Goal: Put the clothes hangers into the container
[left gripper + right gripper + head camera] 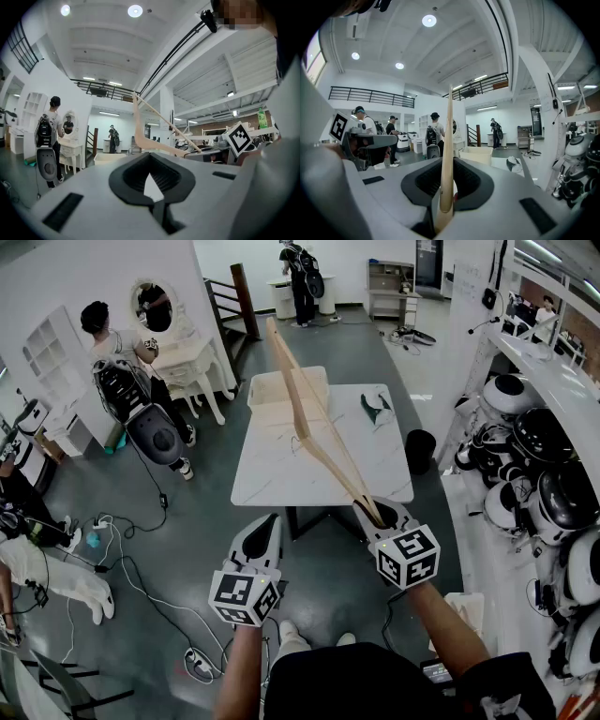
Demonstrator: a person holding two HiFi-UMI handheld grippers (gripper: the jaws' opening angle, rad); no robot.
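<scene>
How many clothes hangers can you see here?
1. A wooden hanger is clamped in the right gripper, raised over the white table. More could lie hidden inside the beige container at the table's far end.

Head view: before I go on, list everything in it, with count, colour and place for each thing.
hanger: 1, pale wood, raised over the table, held at one end
container: 1, cream, table's far left corner
table: 1, white, straight ahead
dark item: 1, dark green and white, table's far right part; cannot tell what it is
bin: 1, black, on the floor by the table's right side
dresser: 1, white, with a mirror, at left
people: at least three, at left, back and far right
machines: many, white and black, on shelves at right
cables: several, black and white, on the floor at left
left claw: 1, white, low, shut, empty
right claw: 1, white, shut on the hanger
</scene>
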